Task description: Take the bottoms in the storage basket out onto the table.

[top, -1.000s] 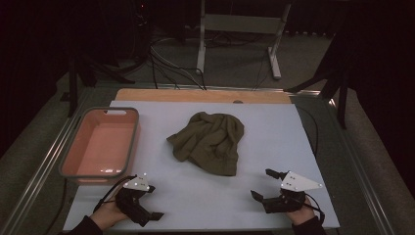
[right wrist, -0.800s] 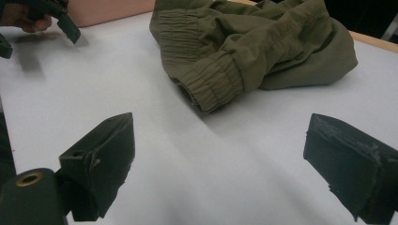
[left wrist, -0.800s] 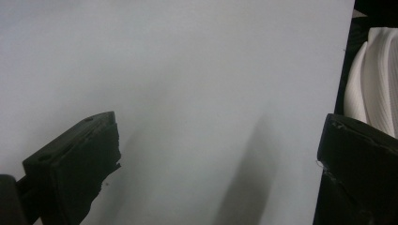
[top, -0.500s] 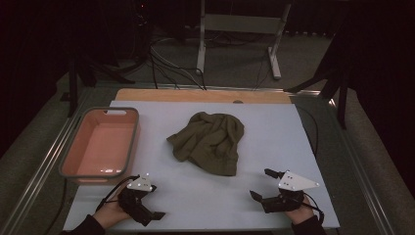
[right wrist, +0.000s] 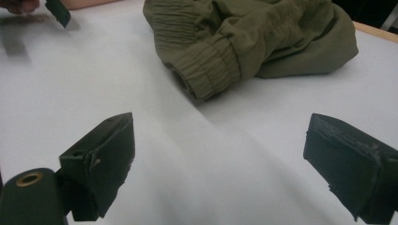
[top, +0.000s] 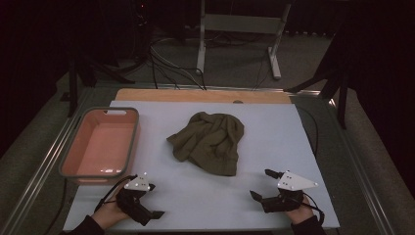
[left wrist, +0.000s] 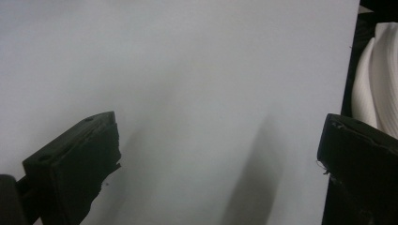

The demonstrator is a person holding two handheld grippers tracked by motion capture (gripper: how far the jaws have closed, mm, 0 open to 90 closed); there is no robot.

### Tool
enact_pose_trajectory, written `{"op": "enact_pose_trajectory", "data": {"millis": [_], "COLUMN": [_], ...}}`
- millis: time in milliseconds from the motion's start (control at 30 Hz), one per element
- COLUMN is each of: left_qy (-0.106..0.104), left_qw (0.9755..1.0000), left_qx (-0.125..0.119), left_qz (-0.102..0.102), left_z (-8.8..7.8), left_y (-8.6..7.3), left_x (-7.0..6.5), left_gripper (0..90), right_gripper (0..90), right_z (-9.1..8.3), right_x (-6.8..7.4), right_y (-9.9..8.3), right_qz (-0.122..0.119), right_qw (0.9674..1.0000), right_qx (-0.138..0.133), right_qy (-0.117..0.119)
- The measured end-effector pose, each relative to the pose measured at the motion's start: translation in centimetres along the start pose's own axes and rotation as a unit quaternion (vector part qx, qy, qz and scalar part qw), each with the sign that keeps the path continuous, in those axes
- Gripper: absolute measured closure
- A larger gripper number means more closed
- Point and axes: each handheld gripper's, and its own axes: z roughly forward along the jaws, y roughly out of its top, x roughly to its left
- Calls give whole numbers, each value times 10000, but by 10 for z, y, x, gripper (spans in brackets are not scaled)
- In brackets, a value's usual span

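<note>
Two wide-jawed grippers, left (top: 152, 200) and right (top: 262, 184), near unlabelled olive garment (top: 210, 142)

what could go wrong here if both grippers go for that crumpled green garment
1. The garment lies bunched in folds, so an open gripper may pinch several layers or just the ribbed cuff, and it could lift as a lump.
2. The left gripper sits by the table's near edge, so a backward drag might pull cloth off.
3. The right gripper could push the garment along the smooth table before closing.
</note>
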Motion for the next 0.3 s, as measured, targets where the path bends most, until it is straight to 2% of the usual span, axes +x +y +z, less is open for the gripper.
{"op": "enact_pose_trajectory", "data": {"millis": [300], "left_qy": [-16], "left_qw": [10000], "left_qx": [-6], "left_qz": [-25], "left_z": [0], "left_y": [0], "left_x": [0], "left_gripper": [6], "right_gripper": [97], "right_z": [1], "right_x": [0], "right_y": [-1], "right_qz": [-30], "right_qw": [10000], "right_qx": [56], "right_qy": [-37]}}
